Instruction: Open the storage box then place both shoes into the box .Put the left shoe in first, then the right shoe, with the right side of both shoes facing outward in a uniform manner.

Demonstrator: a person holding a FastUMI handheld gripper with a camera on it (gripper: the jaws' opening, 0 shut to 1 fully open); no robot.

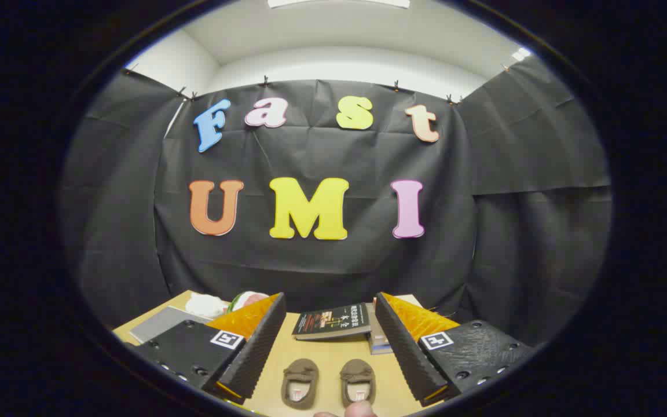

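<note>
Pale wood forms the surface (322,359) on which everything is laid out, seen from the gripper view. At the far left, a flat grey board (162,323) is placed near the surface's edge, partly hidden behind the left finger. Just beside it, further back, a white crumpled item (206,304) and a rounded object in red, white and green (248,299) are seen; what they are cannot be told.

The hand-held gripper (330,341) is held above the surface with its two black ribbed fingers (255,347) set wide apart, and nothing is clamped between them. Orange panels and a square black-and-white marker are carried on each finger.

Between the fingers, low and close to the camera, two small brown shoes are set side by side on the bare wood, a little apart, their openings turned upward. The left-hand shoe (299,382) lies nearer the left finger, the right-hand shoe (358,381) nearer the right finger; neither is touched by a finger. Just below the right-hand shoe, a fingertip (359,410) is glimpsed.

Beyond the shoes, a dark-covered book (332,321) is laid flat. To its right, a stack of books (378,341) is partly hidden behind the right finger.
</note>
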